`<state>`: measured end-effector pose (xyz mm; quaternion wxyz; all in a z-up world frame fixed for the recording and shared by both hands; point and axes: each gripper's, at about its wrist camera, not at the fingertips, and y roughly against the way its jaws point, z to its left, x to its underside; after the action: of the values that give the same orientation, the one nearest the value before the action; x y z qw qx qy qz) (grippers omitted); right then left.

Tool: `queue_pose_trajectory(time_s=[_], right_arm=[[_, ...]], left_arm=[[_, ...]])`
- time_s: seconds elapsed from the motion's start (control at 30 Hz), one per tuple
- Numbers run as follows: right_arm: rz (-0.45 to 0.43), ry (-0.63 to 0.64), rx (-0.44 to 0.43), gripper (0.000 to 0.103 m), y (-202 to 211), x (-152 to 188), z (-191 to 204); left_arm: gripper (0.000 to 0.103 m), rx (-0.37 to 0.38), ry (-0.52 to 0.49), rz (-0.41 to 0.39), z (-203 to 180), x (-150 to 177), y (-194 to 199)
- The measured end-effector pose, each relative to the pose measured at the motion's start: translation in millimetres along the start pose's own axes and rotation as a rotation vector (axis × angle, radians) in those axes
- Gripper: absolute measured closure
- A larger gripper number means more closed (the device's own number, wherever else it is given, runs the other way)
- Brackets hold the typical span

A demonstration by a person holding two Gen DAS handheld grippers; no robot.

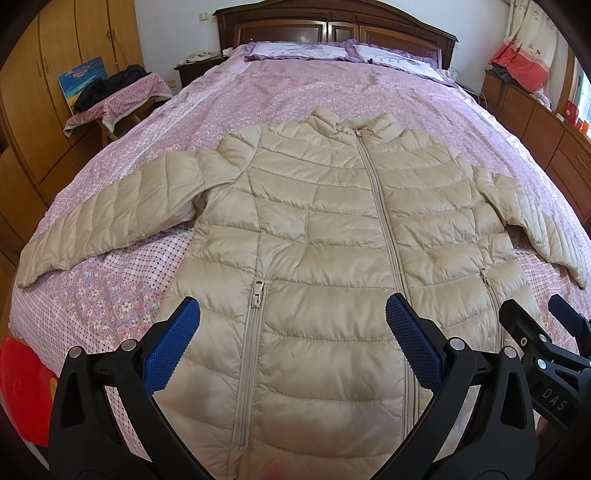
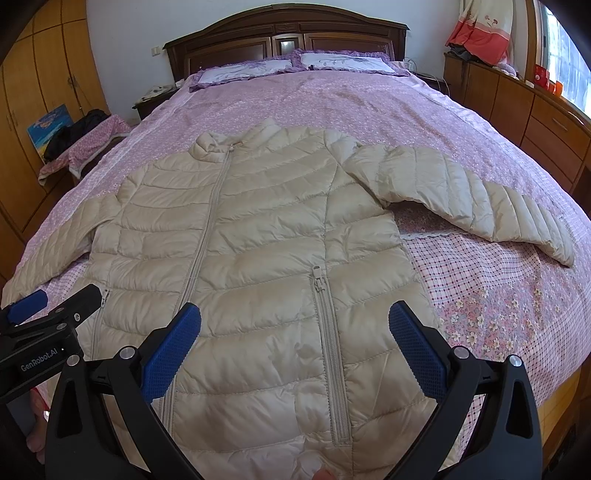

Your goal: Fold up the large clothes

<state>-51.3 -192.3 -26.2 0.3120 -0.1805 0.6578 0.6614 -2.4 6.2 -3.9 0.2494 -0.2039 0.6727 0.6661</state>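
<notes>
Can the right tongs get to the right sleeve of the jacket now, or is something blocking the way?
Probably yes. The right tongs are open above the jacket, and the sleeve lies flat and uncovered on the bed.

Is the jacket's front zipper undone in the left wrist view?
No, the zipper of the jacket runs closed from hem to collar, its two front panels joined.

Left wrist view: sits on left hand-held gripper (image 1: 293,345), low over foot of bed (image 1: 288,92), faces headboard (image 1: 334,31); jacket (image 1: 314,229) hem close beneath lens. Right hand-held gripper (image 1: 546,314) shows at its right edge.

Right wrist view: same height, same heading, just beside, shifted right; left gripper enters at its left edge.

Shared: whole jacket, bedspread, pillows (image 2: 295,64), headboard, wardrobe (image 2: 40,85) at left, dresser (image 2: 535,114) at right.
</notes>
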Motion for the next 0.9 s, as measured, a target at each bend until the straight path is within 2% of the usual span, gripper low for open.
queue_pose_trajectory(time_s=[0.9], right_arm=[[0.005,-0.004,-0.004,0.005,-0.5,0.4,-1.0]], left_arm=[[0.003,0.000,-0.001,0.000,-1.0,2.4,-0.1]])
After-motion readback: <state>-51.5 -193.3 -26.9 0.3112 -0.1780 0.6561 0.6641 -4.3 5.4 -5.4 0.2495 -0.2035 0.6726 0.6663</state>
